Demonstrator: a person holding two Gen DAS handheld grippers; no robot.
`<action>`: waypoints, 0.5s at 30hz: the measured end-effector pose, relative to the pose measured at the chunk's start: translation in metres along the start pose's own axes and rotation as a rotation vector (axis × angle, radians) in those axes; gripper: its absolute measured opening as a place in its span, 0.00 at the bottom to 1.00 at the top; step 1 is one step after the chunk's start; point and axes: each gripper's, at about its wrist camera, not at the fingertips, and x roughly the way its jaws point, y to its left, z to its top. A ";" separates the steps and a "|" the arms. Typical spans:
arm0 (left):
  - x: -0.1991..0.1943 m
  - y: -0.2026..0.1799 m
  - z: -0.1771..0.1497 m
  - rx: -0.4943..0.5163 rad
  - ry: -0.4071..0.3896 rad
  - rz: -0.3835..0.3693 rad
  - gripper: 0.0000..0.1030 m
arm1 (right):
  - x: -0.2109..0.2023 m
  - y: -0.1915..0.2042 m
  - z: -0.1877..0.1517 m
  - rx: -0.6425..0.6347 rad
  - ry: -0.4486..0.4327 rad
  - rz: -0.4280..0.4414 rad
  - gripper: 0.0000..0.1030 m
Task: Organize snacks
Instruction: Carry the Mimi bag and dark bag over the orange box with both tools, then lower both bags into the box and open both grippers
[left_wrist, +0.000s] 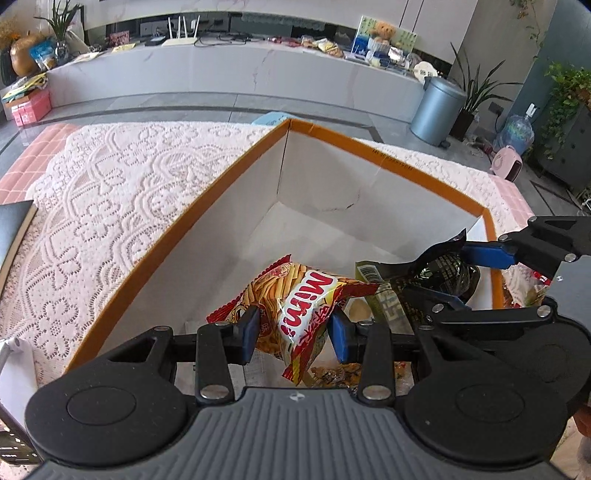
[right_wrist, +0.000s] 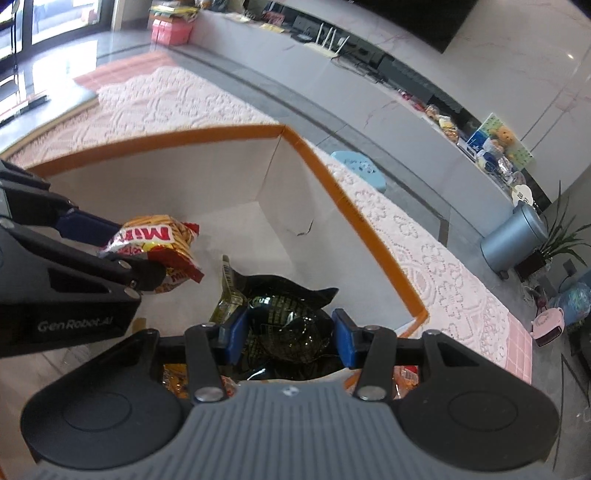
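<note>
Glossy crinkled foil snack packets (left_wrist: 295, 295) (right_wrist: 291, 328); matt white cardboard box (left_wrist: 221, 236), torn at 1 o'clock; openwork lace tablecloth (left_wrist: 110, 192).

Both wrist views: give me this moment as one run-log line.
left claw: shut on red Mimi packet | right claw: shut on dark green packet | both over orange-rimmed box | not released

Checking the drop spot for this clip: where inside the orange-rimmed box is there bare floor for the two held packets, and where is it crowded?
Bare white floor lies in the box toward its far corner, bordered by the two far walls. The near end, under the left gripper with the red Mimi packet and the right gripper with the dark packet, already holds snacks.
</note>
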 end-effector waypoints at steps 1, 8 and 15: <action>0.002 -0.001 0.002 -0.001 0.005 0.002 0.43 | 0.003 0.001 0.000 -0.004 0.007 -0.002 0.46; 0.014 0.004 0.002 -0.005 0.041 0.009 0.44 | 0.017 0.004 0.001 -0.029 0.043 -0.006 0.46; 0.013 0.005 0.002 -0.015 0.042 0.028 0.44 | 0.021 0.005 -0.001 -0.037 0.061 -0.001 0.47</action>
